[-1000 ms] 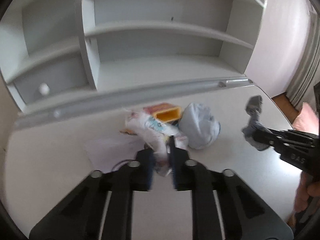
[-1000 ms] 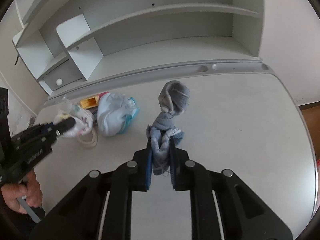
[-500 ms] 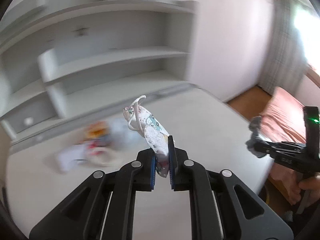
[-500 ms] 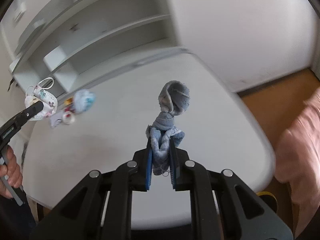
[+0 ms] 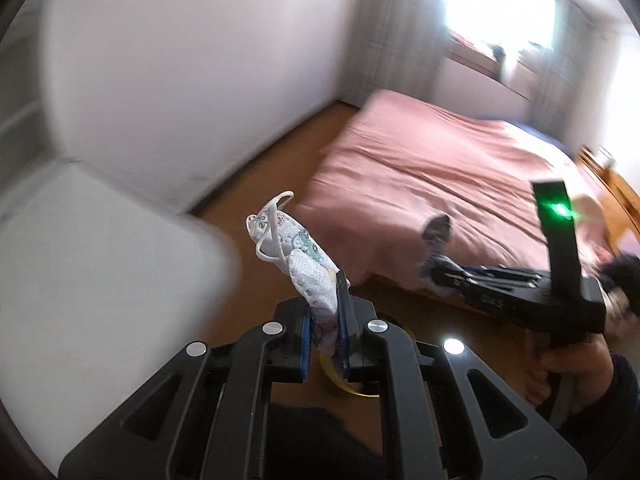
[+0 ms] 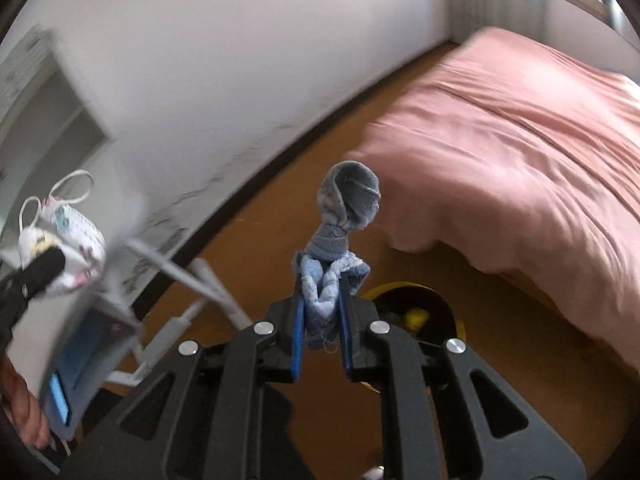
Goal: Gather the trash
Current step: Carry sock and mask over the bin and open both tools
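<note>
Both tools have swung away from the table and its shelf unit since the earlier frames; the views now face the brown floor and the pink bed (image 6: pixel 520 128), with only a blurred table (image 5: pixel 92 260) corner at the left of the left wrist view.

You hold the left tool (image 5: pixel 324 336) clamped on a patterned face mask (image 5: pixel 296 256). The mask stands up and to the left out of the blue pads, its white ear loop at the top. In the right wrist view the same mask (image 6: pixel 68 236) appears at the far left.

You hold the right tool (image 6: pixel 322 320) clamped on a blue-grey sock (image 6: pixel 340 236). The sock rises straight along the finger axis, its rolled end uppermost.

The controlling relation is the yellow-rimmed bin (image 6: pixel 420 312) on the floor. In the right wrist view it lies just beyond and to the right of the right tool's fingertips, beside the bed edge. In the left wrist view only a yellow arc of the bin (image 5: pixel 344 384) shows below the fingers. Judged from this, both tools are close to the opening, and the right tool has the clearer line to it.

Expect to tip each tool downward over the opening before you release. The mask's loop may snag on a pad; this is a judgement only. Motion blur obscures finer detail.
</note>
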`<state>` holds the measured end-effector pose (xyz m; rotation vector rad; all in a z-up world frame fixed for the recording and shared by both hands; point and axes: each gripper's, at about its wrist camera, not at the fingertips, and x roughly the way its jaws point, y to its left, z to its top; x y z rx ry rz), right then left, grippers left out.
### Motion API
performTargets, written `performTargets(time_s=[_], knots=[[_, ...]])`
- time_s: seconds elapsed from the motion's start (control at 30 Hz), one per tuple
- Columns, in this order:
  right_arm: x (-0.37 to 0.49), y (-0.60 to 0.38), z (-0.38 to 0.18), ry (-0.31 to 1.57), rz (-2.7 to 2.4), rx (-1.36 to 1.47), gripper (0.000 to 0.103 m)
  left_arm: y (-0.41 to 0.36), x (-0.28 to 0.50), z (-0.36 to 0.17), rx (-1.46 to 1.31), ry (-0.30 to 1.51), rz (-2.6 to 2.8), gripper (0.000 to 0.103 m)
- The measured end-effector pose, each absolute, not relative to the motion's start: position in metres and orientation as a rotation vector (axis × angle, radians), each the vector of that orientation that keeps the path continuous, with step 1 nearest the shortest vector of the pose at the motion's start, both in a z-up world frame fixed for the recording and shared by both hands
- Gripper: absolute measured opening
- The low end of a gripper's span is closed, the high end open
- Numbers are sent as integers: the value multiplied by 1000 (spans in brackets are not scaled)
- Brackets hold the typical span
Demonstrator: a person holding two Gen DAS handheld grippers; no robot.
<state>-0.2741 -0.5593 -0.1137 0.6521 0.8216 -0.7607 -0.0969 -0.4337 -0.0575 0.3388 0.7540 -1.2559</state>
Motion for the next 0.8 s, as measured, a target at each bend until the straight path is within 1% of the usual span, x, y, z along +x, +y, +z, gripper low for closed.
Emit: performTargets(time_s=[0.2, 0.33, 0.47, 0.6, 0.8], knots=[[-321, -594, -157, 884, -849, 739, 15, -500, -158, -119, 451, 810, -1407, 9], [-336, -603, -189, 940, -859, 789, 15, -524, -162, -163, 486, 904, -1420, 9], [-340, -619, -213, 973, -851, 857, 15, -544, -173, -192, 503, 984, -1416, 9], [-338, -621, -220, 982, -845, 884, 15, -552, -170, -209, 500, 1027, -1426, 10], [-331, -623, -221, 993, -841, 882, 15, -563, -171, -217, 517, 1042, -1450, 10]])
